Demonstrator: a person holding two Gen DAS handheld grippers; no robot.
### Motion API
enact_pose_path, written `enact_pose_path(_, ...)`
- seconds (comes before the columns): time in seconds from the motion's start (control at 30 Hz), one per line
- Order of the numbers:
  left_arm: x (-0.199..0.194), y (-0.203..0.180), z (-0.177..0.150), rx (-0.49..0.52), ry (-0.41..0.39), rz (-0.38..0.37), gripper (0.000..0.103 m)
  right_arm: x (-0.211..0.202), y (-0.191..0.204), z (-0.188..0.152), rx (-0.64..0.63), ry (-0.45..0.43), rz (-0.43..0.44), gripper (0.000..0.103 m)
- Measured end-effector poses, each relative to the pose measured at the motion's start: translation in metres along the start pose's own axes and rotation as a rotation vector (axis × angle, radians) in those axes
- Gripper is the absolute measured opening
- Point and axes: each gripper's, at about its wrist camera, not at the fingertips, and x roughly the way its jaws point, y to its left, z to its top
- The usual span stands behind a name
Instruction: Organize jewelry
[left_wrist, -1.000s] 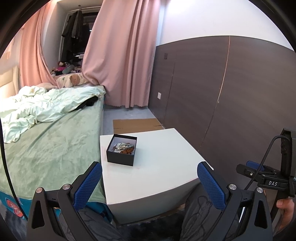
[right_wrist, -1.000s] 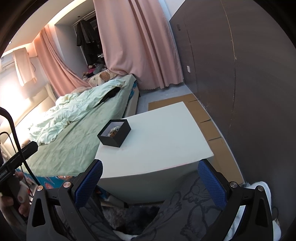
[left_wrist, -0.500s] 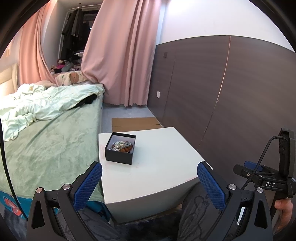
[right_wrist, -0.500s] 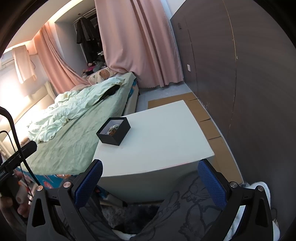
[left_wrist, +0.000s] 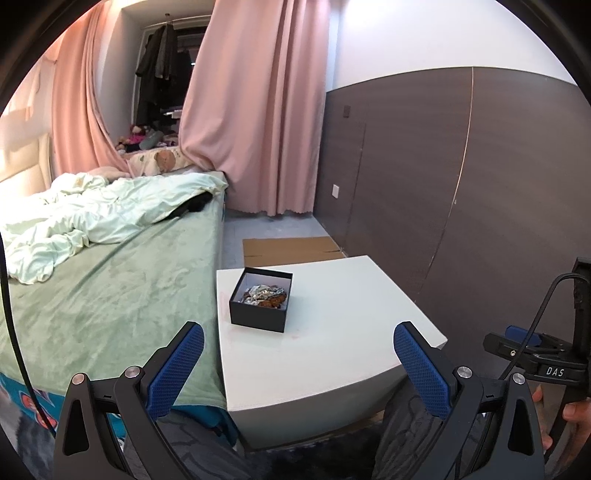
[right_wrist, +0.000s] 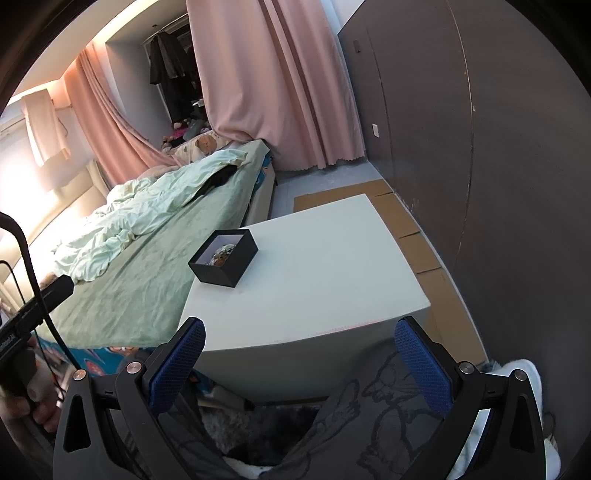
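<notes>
Left wrist view:
Left gripper (left_wrist: 298, 363): black frame, blue cross-hatched pads (left_wrist: 176, 363); jaws spread wide, nothing between them, held short of the table's near edge.
Table (left_wrist: 332, 332): white, smooth, matte, box-shaped with squared corners; bed along its left side, dark wood-grain wall panel (left_wrist: 461, 177) well off to its right.
Jewelry box (left_wrist: 261, 299): small black open box with straight walls and a pale lining, resting on the far-left part of the tabletop.
Jewelry (left_wrist: 265, 294): tangled heap inside the box, silvery pieces on top, brownish-orange ones toward the front; single items cannot be told apart.
Open room: bare tabletop in front of and to the right of the box.
Right gripper (left_wrist: 535, 350): seen at the right edge, hand on its grip.

Right wrist view:
Right gripper (right_wrist: 300, 360): same black frame and blue textured pads; jaws wide apart, holding nothing, near the table's front edge.
Jewelry box (right_wrist: 223, 262): on the table's left half, close to the bed-side edge, one corner turned toward the camera.
Bed (right_wrist: 155, 258): soft green cover, crumpled pale sheet on top.
Cardboard (right_wrist: 413, 236): flat on the floor between table and wall.
</notes>
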Motion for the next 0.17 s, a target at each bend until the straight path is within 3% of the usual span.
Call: enact_pose_path(0.17,0.0012,-0.0018,0.0005,0.003,0.003,0.004,0.102,0.0015,-0.0013,-0.0002,0.004,-0.003,-0.001,0.103)
